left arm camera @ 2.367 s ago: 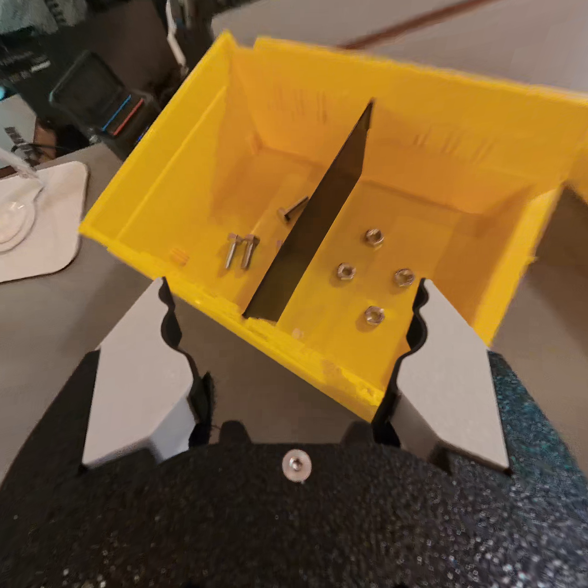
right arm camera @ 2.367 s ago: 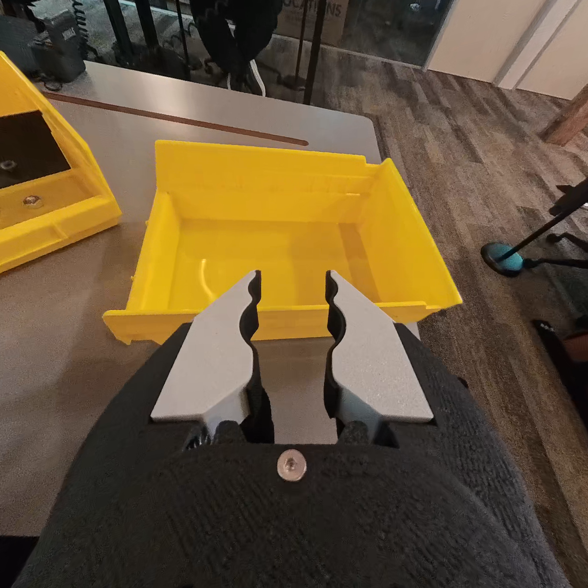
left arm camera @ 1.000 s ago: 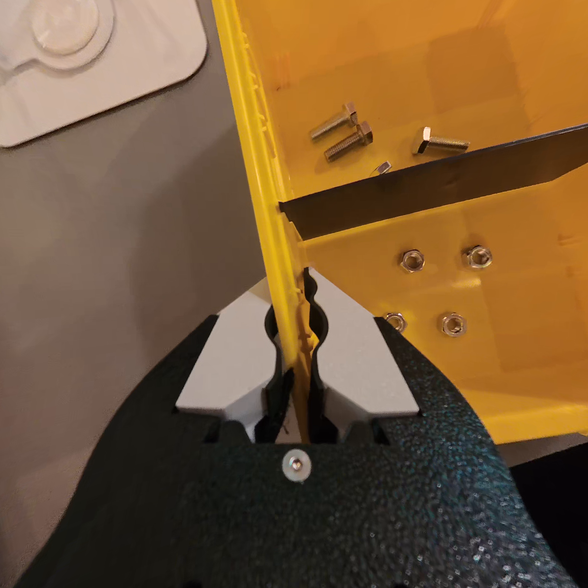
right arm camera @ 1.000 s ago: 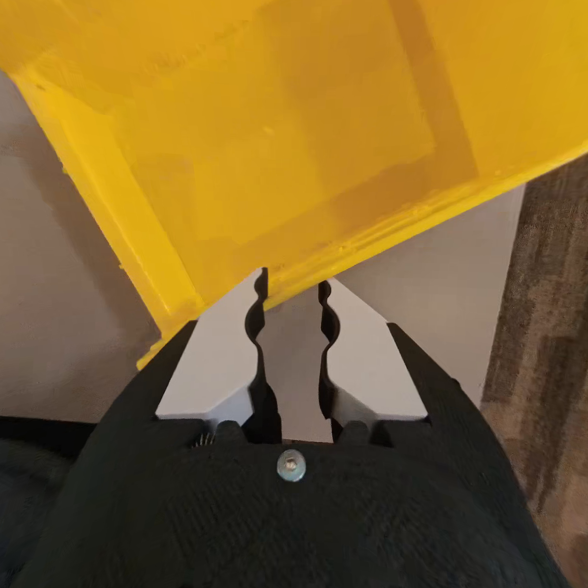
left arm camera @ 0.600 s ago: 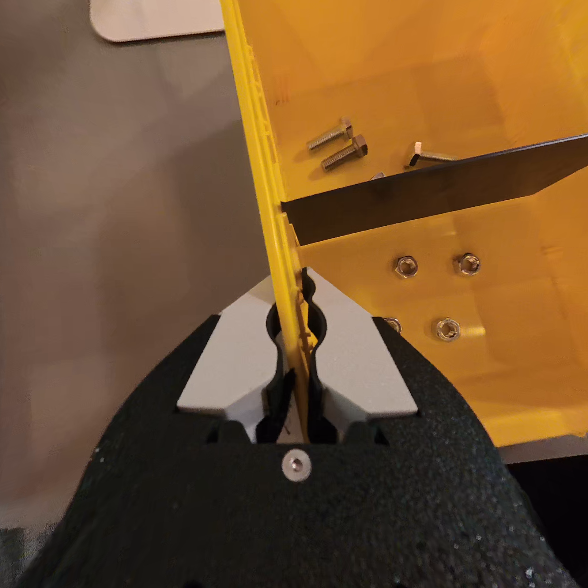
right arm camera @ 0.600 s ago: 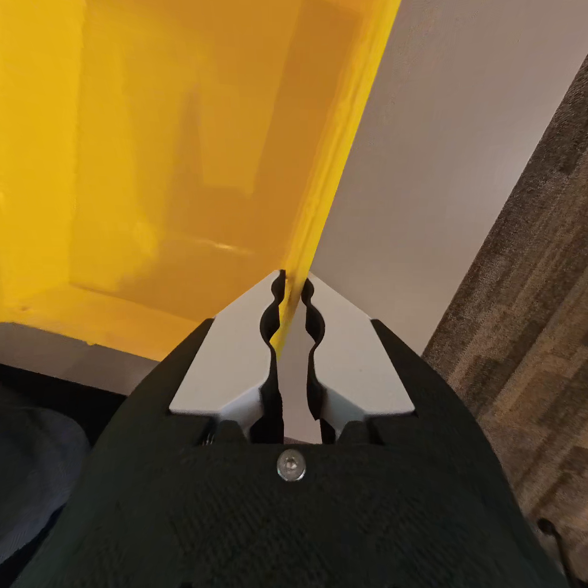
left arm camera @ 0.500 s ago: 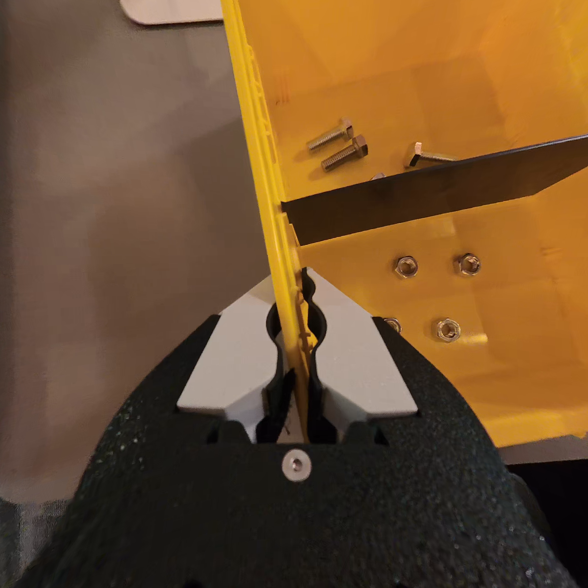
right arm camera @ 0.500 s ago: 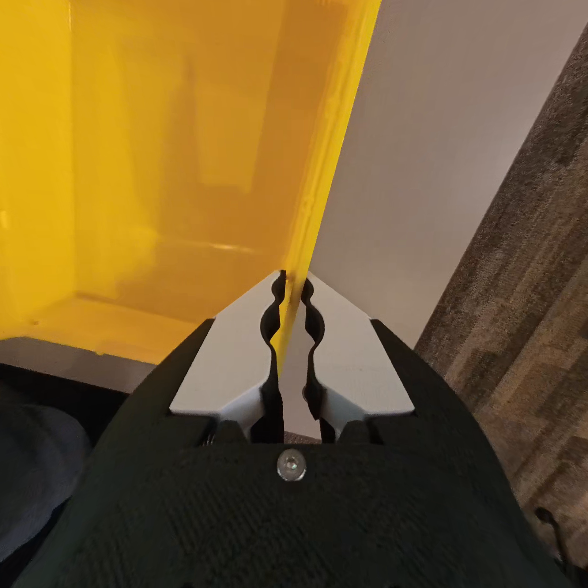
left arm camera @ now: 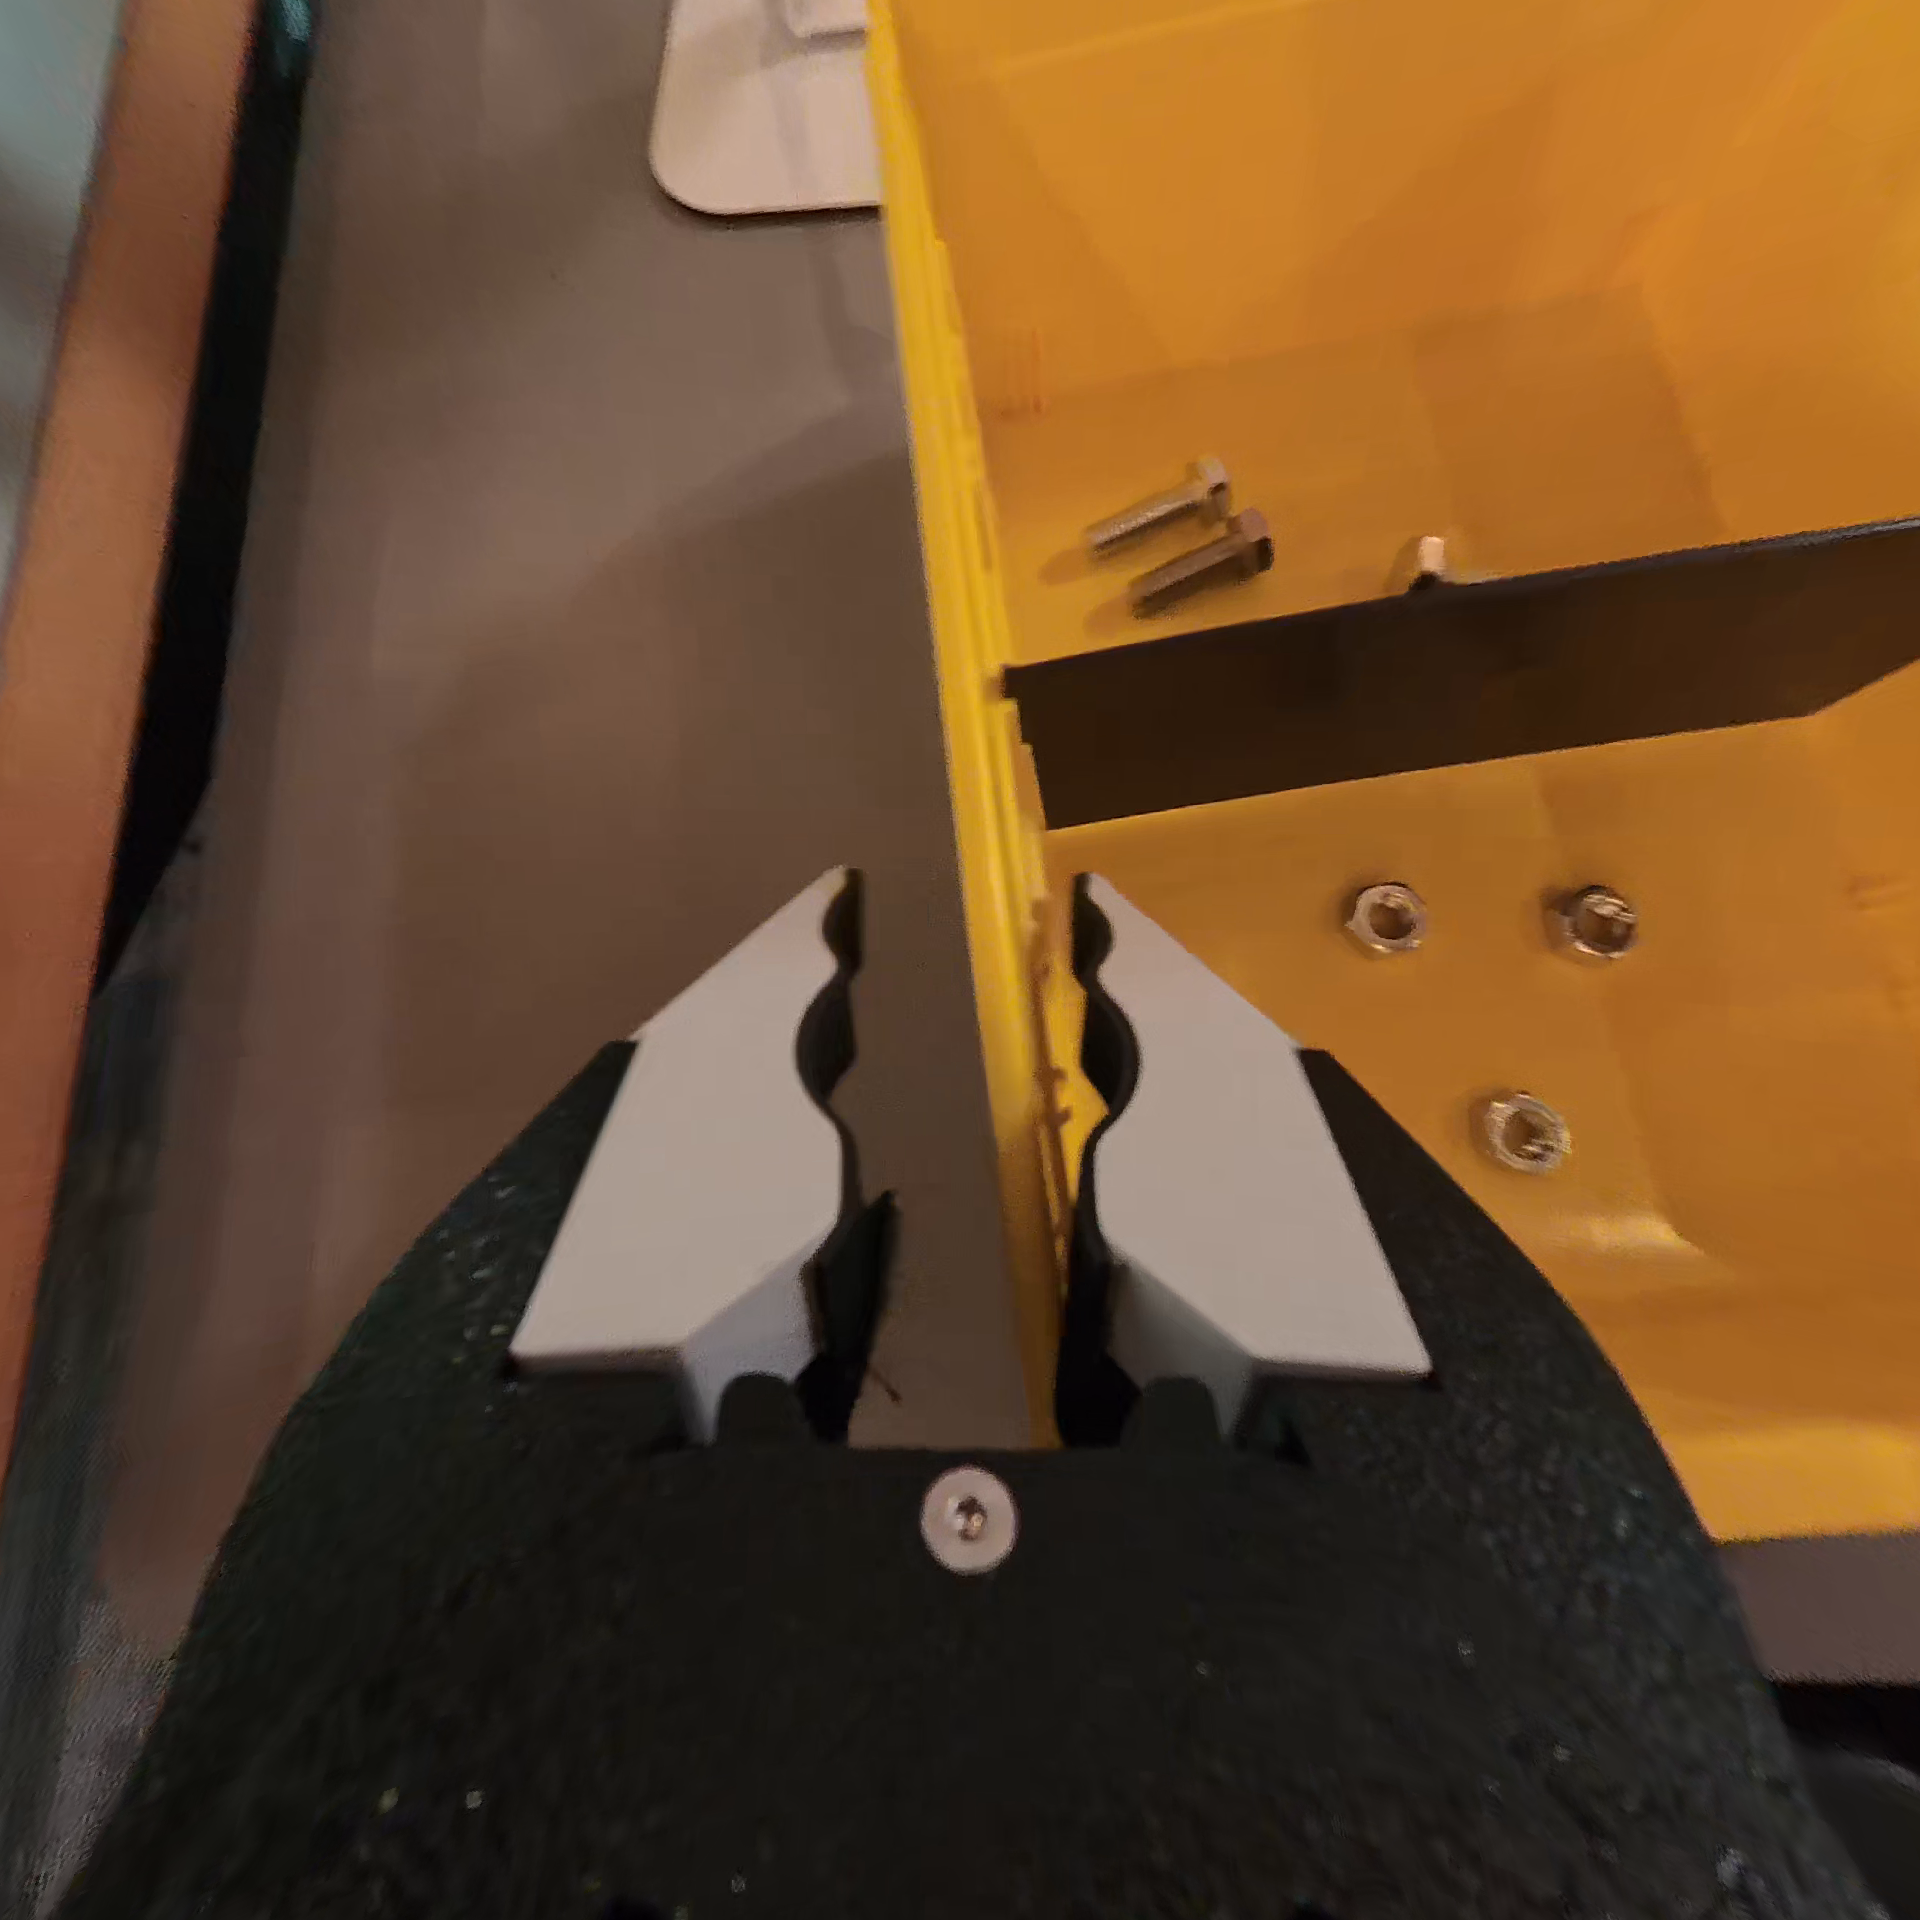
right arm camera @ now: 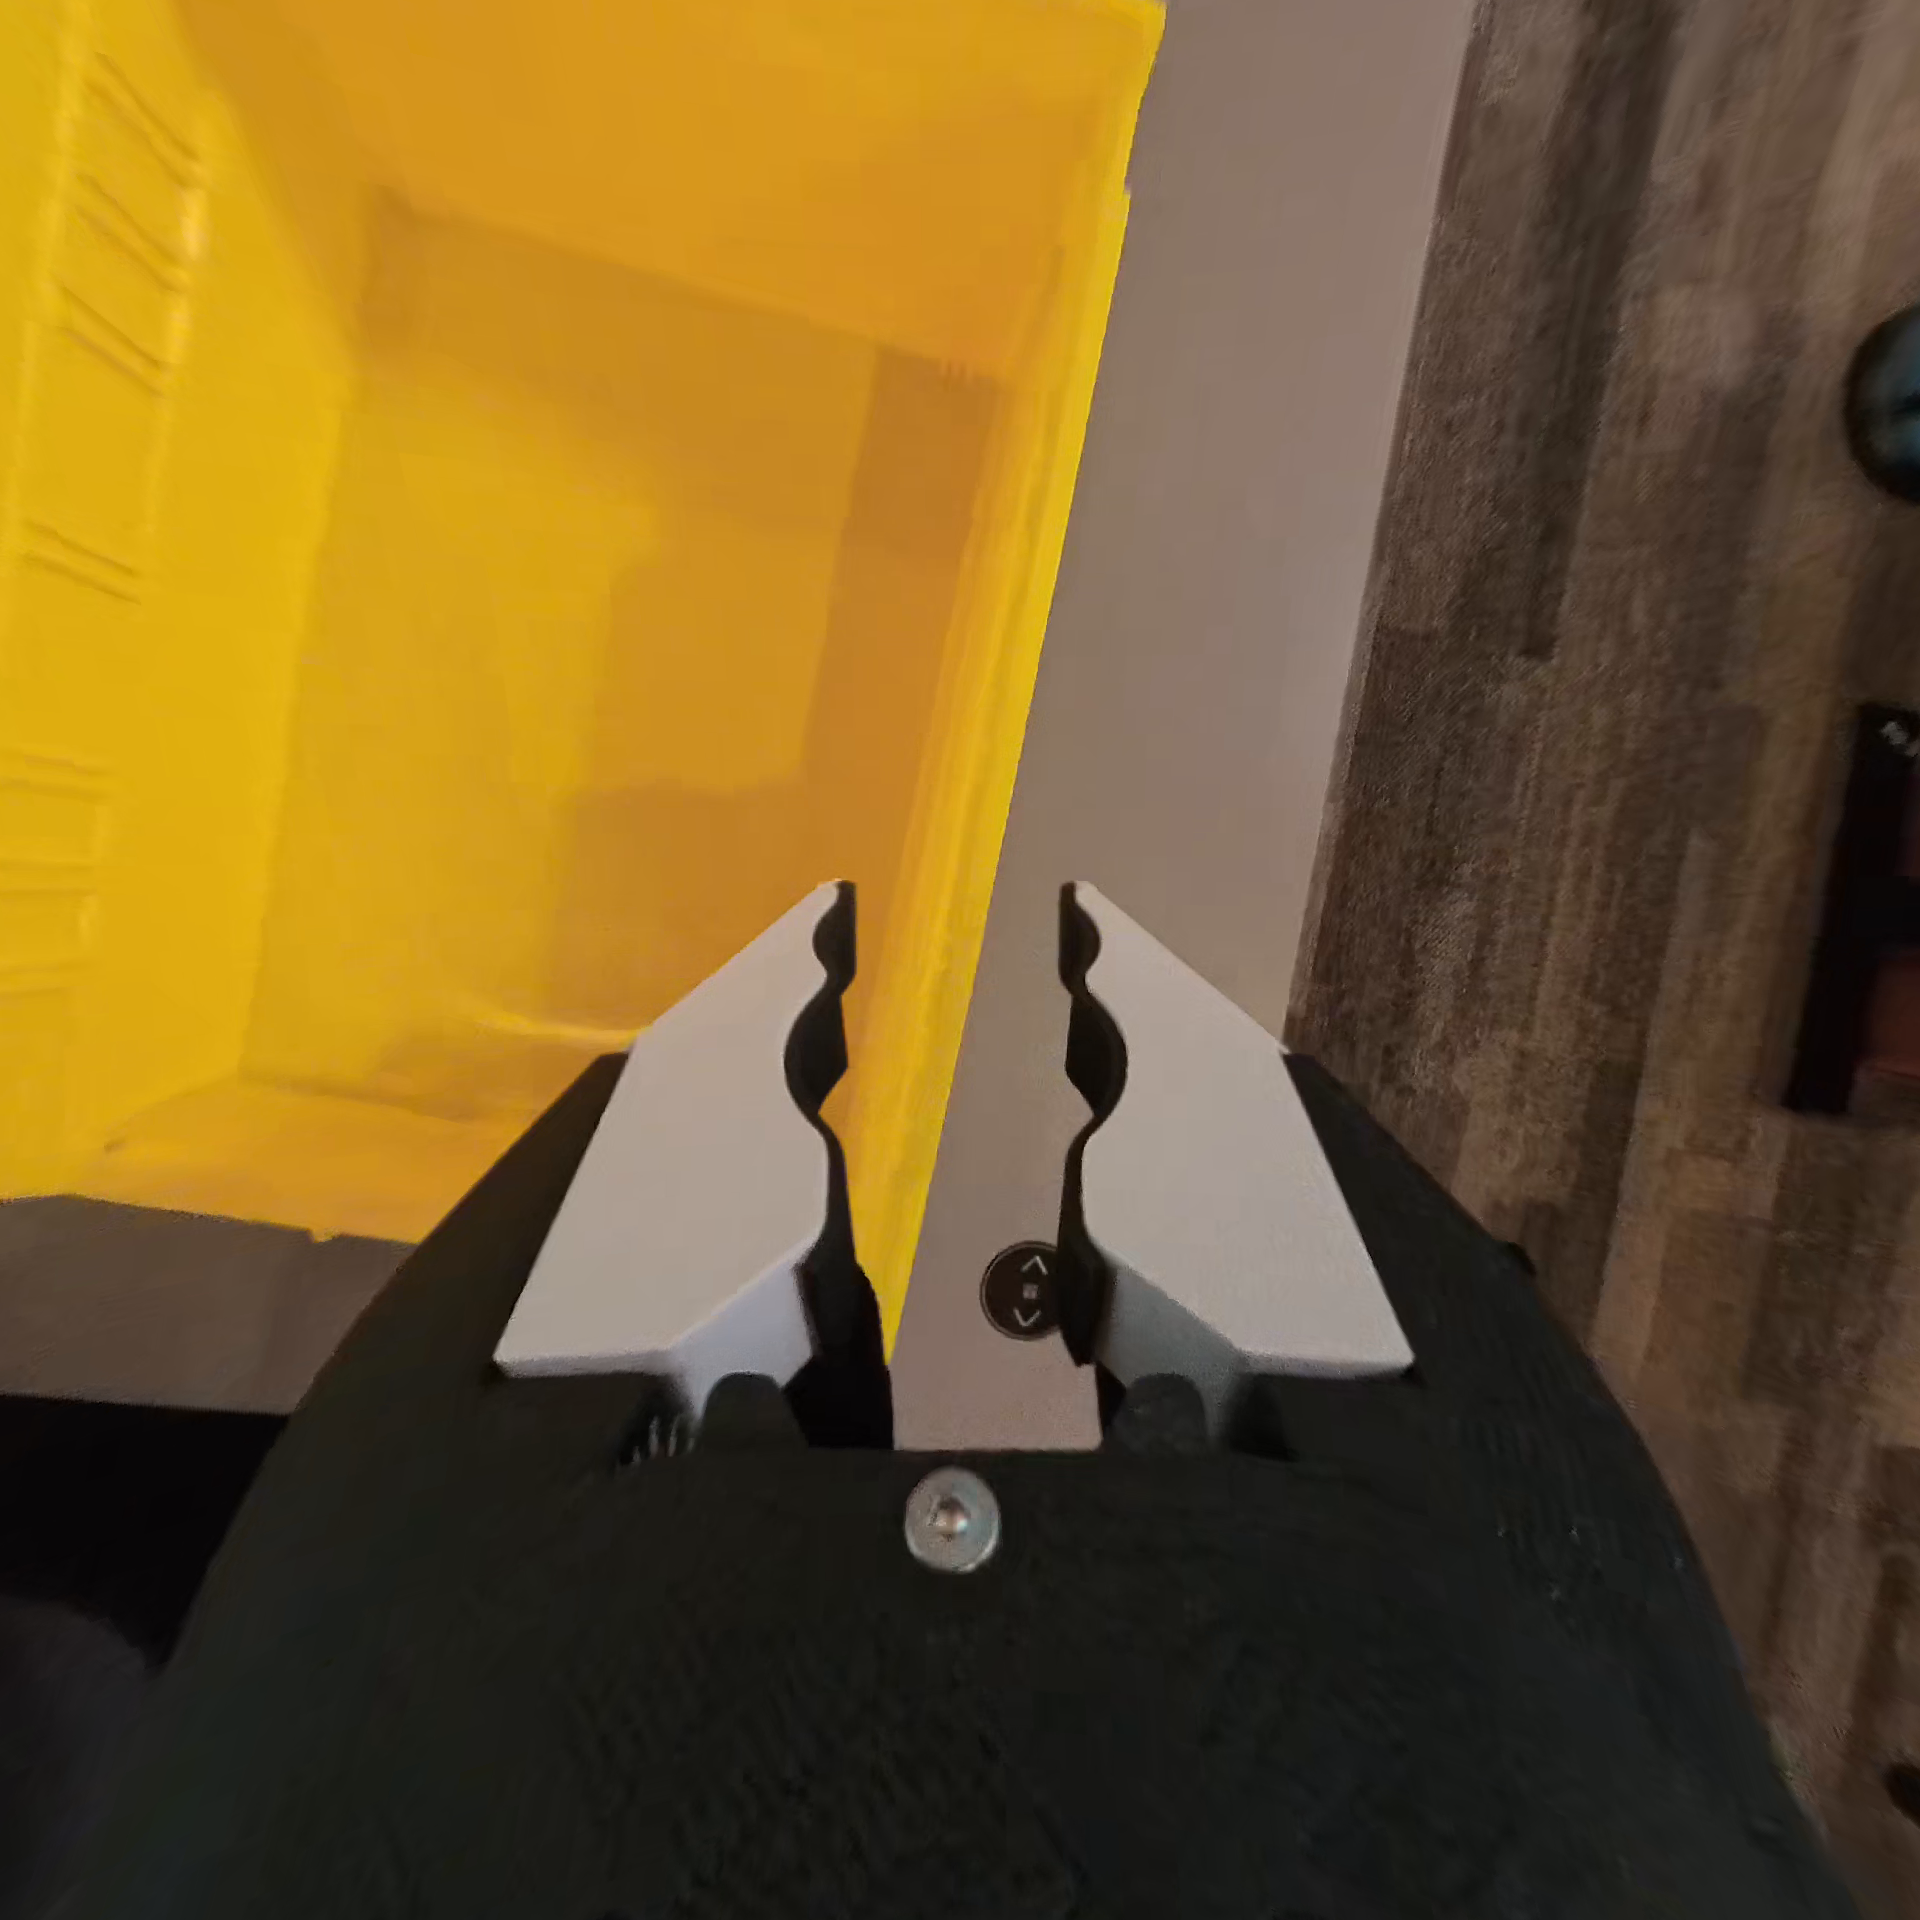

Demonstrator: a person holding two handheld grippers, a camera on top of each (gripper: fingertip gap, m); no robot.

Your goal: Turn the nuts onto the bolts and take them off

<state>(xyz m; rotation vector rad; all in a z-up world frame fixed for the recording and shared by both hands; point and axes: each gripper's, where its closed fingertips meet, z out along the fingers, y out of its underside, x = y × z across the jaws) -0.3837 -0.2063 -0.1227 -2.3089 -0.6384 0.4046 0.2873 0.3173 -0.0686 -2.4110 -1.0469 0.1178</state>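
Observation:
A yellow bin [left arm camera: 1455, 260] with a black divider [left arm camera: 1455, 686] holds several steel bolts [left arm camera: 1195, 556] in its far compartment and three visible nuts [left arm camera: 1382, 920] in the near one. My left gripper [left arm camera: 966, 894] is open and straddles the bin's left wall [left arm camera: 966, 727], right finger inside, left finger outside. My right gripper [right arm camera: 956, 904] is open and straddles the bin's right wall [right arm camera: 1039, 623]. The near compartment in the right wrist view [right arm camera: 520, 623] shows no nuts or bolts.
The bin rests on a grey tabletop [left arm camera: 571, 675]. A white flat pad [left arm camera: 758, 125] lies at the far left of the bin. An orange-brown edge [left arm camera: 104, 520] runs along the table's left side. Beyond the table's right edge is patterned carpet [right arm camera: 1610, 727].
My left gripper was shut on the bin's left wall and has now opened. My right gripper swung to the bin's right wall, narrowed around it, then opened wide.

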